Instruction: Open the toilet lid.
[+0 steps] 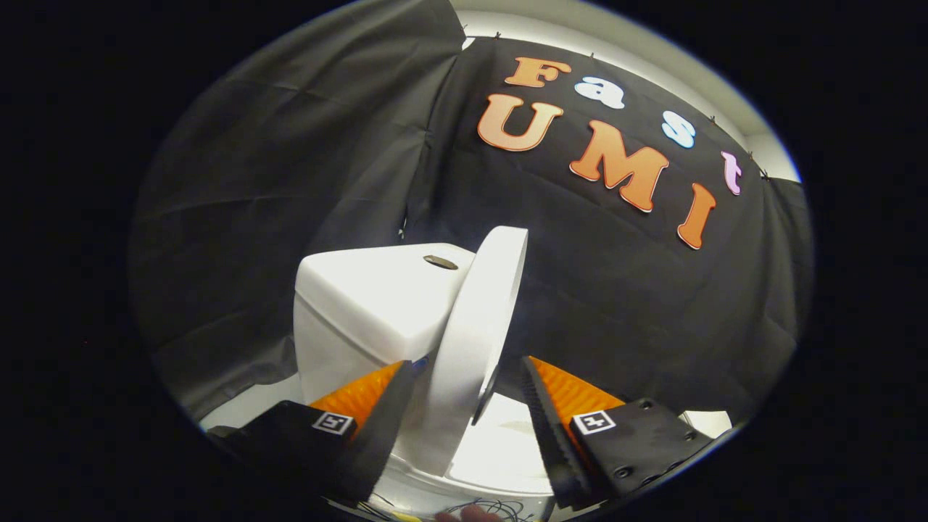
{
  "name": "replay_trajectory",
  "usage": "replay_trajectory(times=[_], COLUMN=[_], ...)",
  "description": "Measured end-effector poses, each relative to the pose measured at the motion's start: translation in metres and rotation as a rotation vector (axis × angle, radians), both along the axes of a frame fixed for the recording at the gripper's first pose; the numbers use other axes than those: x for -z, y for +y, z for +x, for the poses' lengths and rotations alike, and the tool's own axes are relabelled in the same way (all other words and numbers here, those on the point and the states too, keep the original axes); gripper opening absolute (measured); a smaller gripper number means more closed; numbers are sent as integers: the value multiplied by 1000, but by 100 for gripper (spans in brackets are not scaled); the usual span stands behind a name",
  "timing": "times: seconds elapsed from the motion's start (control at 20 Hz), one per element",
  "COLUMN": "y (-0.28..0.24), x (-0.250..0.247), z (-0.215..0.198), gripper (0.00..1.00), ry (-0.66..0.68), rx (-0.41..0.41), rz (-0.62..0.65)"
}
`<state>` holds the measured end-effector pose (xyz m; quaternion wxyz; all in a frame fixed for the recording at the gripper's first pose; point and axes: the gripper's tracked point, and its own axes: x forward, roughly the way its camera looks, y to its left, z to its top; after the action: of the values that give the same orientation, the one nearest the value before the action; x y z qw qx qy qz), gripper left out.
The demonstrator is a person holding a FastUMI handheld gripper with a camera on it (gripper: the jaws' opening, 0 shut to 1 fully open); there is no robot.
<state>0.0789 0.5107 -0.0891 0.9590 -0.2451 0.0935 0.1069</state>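
Observation:
The white toilet lid stands raised, nearly upright, and I see it edge-on, leaning back toward the white tank. My gripper is open with the lid's lower part between its fingers. The left finger lies close against the lid's outer face. The right finger stands a little apart from the inner face. Below the lid, the white seat and bowl rim show between and beyond the fingers.
A flush button sits on top of the tank. Black cloth walls close in behind and on both sides. Loose thin wires lie below the fingers, next to a person's fingertip. A strip of pale floor shows left of the tank.

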Motion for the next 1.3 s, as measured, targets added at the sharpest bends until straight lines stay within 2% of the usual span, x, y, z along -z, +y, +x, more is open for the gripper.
replay_trajectory(times=[0.15,0.25,0.5,0.75,0.95,1.05,1.2,1.3], y=[2,-1,-47,-114,-183,-205,-244,-278], x=[-14,-28,-74,-110,-139,-151,-147,-144], z=[-4,-5,-2,6,15,11,3,-2], gripper=[98,98,98,98,98,98,98,97], ry=[-2,-9,-81,-93,-120,-135,-118,-124], rx=[-43,-71,-78,-53,12,-16,-29,-9], rz=[70,111,139,219,237,290,350,359])
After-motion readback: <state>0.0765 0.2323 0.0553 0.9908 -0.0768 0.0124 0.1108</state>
